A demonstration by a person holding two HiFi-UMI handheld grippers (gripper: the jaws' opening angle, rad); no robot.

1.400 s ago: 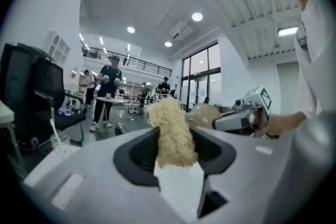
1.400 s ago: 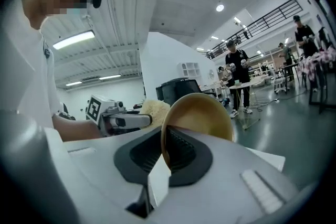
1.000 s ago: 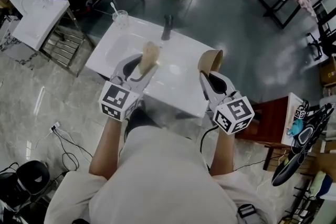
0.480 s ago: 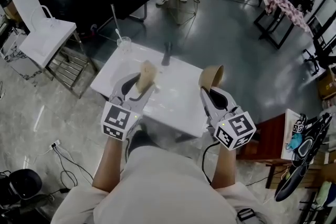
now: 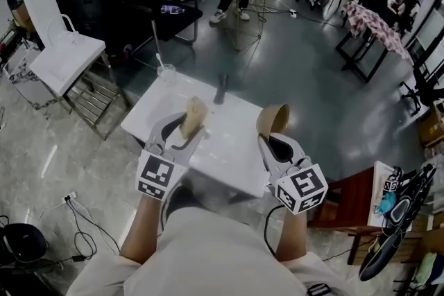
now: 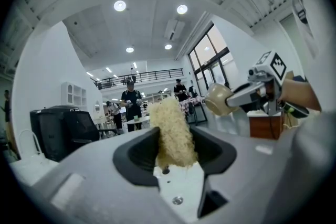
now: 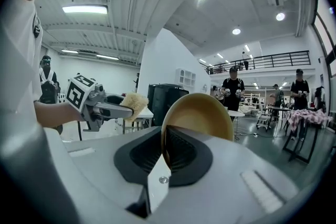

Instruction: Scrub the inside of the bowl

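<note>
**Sponge (image 5: 195, 114) and bowl (image 5: 272, 119) held apart**

Left hand-held gripper (image 5: 186, 132) clamps the fuzzy sponge. Right hand-held gripper (image 5: 267, 141) pinches the tan bowl by its rim, the bowl on edge above the white table (image 5: 229, 145), clear of the sponge.

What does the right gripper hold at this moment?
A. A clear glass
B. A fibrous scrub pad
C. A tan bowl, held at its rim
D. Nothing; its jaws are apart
C: in the right gripper view, the right gripper has its jaws closed on the rim of the tan bowl, while the scrub pad sits in the left gripper.
</note>
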